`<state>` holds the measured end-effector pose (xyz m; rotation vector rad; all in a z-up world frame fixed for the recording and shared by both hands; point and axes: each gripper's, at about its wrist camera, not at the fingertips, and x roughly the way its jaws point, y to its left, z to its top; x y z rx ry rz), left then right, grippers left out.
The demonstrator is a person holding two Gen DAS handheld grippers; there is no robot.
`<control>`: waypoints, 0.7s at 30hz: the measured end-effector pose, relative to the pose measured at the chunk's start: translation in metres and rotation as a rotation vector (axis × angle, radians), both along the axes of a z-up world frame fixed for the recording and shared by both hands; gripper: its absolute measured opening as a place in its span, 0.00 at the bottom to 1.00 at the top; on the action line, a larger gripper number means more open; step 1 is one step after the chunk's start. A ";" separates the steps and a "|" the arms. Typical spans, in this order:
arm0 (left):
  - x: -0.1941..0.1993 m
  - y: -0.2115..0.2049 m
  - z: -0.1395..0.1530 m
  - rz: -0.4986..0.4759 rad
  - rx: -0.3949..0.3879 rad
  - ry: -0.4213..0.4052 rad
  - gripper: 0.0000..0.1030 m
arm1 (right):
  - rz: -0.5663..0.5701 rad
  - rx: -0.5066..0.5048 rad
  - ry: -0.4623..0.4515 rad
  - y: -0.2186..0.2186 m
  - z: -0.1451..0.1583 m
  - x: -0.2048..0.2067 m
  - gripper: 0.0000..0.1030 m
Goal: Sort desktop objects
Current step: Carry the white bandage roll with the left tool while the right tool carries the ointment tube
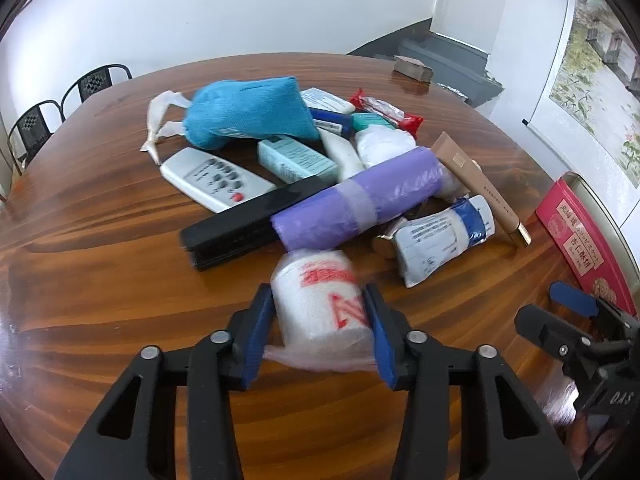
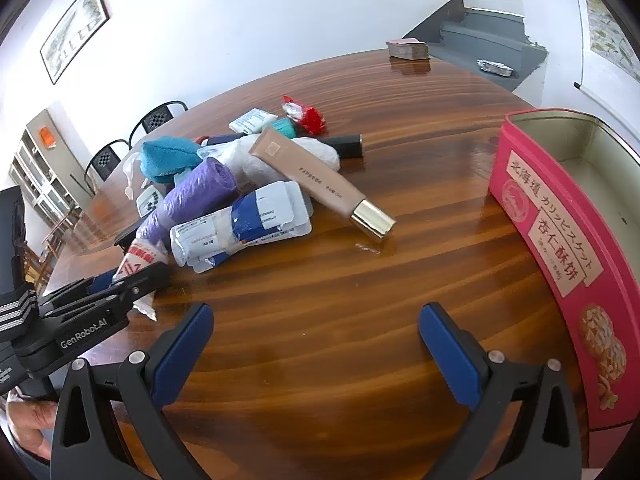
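My left gripper point(image 1: 318, 324) is shut on a white roll in plastic wrap with red print point(image 1: 320, 300), at the near edge of a pile on the wooden table point(image 1: 100, 264). The pile holds a purple bag roll point(image 1: 360, 204), a black case point(image 1: 240, 224), a white remote point(image 1: 216, 178), a blue cloth pouch point(image 1: 248, 112) and a beige tube point(image 2: 320, 178). My right gripper point(image 2: 316, 344) is open and empty above bare table, right of the pile. The left gripper also shows in the right wrist view point(image 2: 120, 280).
An open pink biscuit tin point(image 2: 560, 240) stands at the right edge of the table. A deck of cards point(image 2: 407, 49) lies at the far edge. Black chairs point(image 1: 96, 84) stand behind the table on the left.
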<state>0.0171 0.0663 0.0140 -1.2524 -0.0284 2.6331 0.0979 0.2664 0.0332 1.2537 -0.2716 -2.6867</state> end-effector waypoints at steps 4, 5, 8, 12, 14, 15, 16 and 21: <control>0.010 -0.014 0.004 -0.002 0.017 0.015 0.45 | 0.036 0.016 0.007 0.002 0.001 -0.008 1.00; 0.012 -0.017 0.005 -0.002 0.018 0.020 0.45 | 0.048 0.017 0.005 0.004 0.001 -0.012 1.00; 0.018 -0.023 0.009 0.004 0.012 0.040 0.45 | 0.082 -0.046 -0.023 0.004 0.001 -0.023 1.00; 0.024 -0.034 0.013 0.007 0.012 0.064 0.45 | 0.111 -0.150 -0.064 -0.004 0.004 -0.036 1.00; 0.026 -0.036 0.014 0.003 0.027 0.063 0.45 | 0.107 -0.179 -0.096 -0.008 0.001 -0.046 1.00; 0.026 -0.037 0.015 -0.001 0.034 0.063 0.45 | 0.091 -0.180 -0.110 -0.010 0.000 -0.054 1.00; 0.029 -0.038 0.016 -0.004 0.038 0.065 0.45 | 0.078 -0.171 -0.112 -0.012 -0.001 -0.059 1.00; 0.032 -0.038 0.019 -0.010 0.046 0.077 0.45 | 0.005 -0.081 -0.116 -0.026 0.000 -0.084 0.99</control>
